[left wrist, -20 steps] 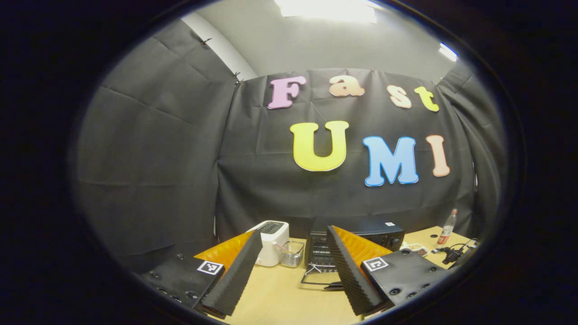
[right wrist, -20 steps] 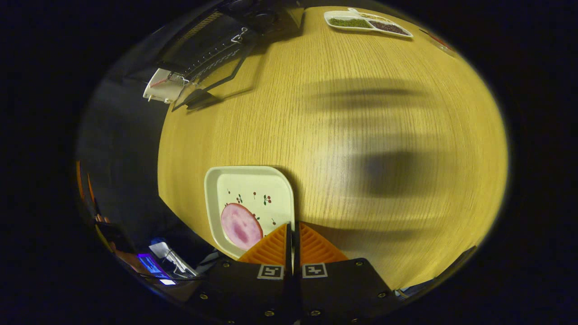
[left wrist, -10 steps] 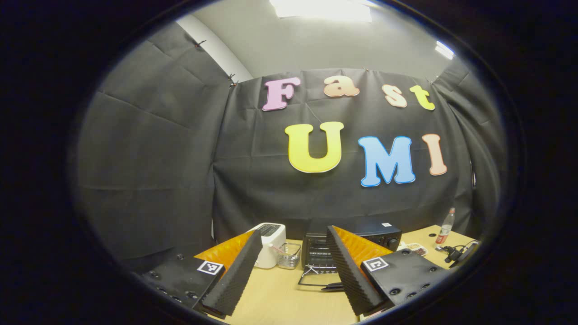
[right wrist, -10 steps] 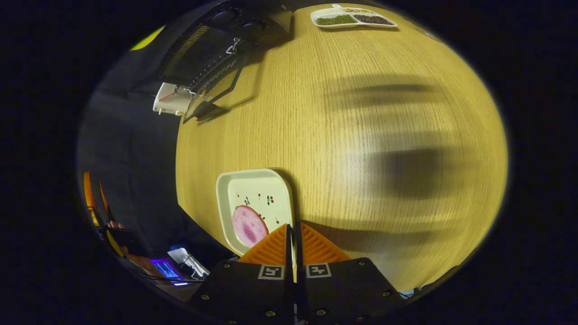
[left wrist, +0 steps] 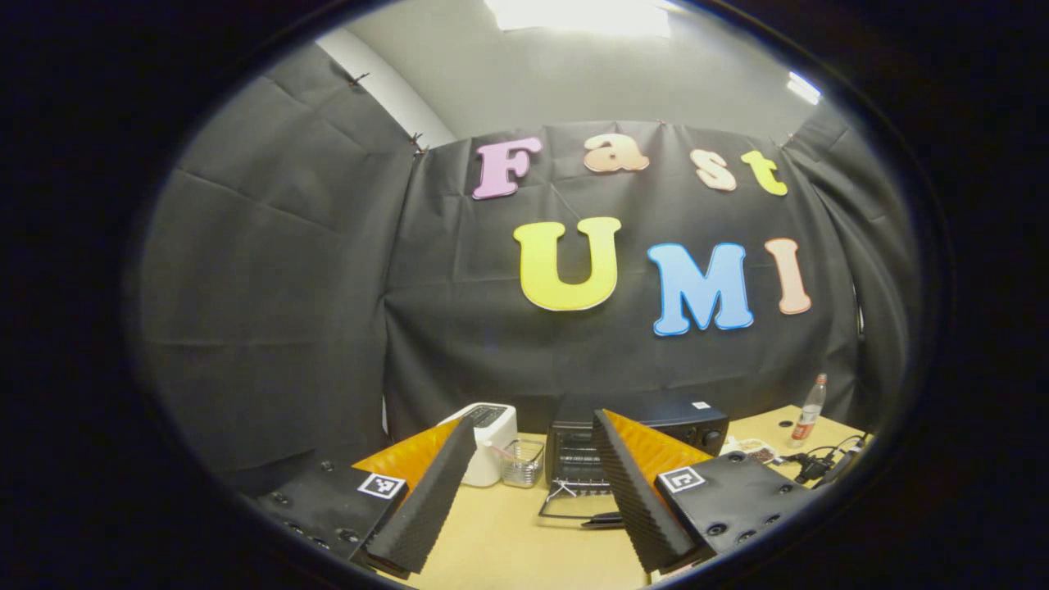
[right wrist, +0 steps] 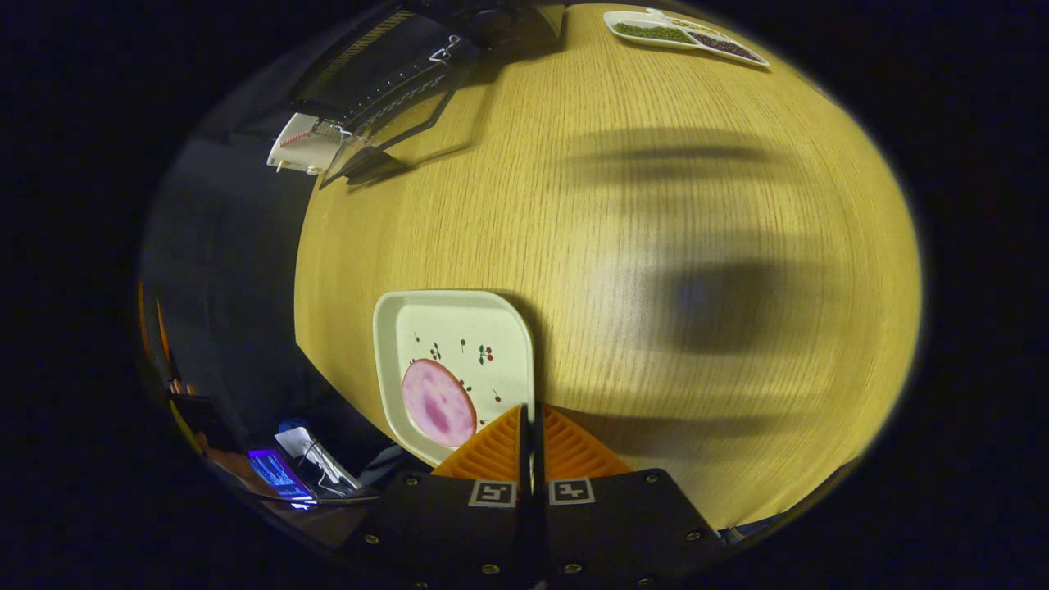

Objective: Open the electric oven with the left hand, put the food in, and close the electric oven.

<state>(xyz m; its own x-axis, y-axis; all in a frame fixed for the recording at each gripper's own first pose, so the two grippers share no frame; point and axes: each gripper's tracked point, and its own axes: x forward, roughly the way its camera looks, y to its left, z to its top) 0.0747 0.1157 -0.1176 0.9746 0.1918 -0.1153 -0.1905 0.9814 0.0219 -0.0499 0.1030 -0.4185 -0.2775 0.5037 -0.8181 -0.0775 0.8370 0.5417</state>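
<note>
Wooden table (right wrist: 656,246) under both grippers | oven (left wrist: 635,430) at 6 o'clock in left gripper view, door (left wrist: 574,504) dropped open | left gripper (left wrist: 533,500) raised, fingers wide apart, empty | right gripper (right wrist: 531,426) pressed together on plate (right wrist: 451,360) rim | pink food slice (right wrist: 438,403) on plate, 7 o'clock in right gripper view | toaster (left wrist: 488,438) left of oven.

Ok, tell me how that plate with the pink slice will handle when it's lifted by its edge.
The plate looks rigid, so it should probably lift as one piece. The right gripper is shut on its rim, off-centre, so it may tilt. The flat pink slice lies loose near that edge and could slide.
</note>
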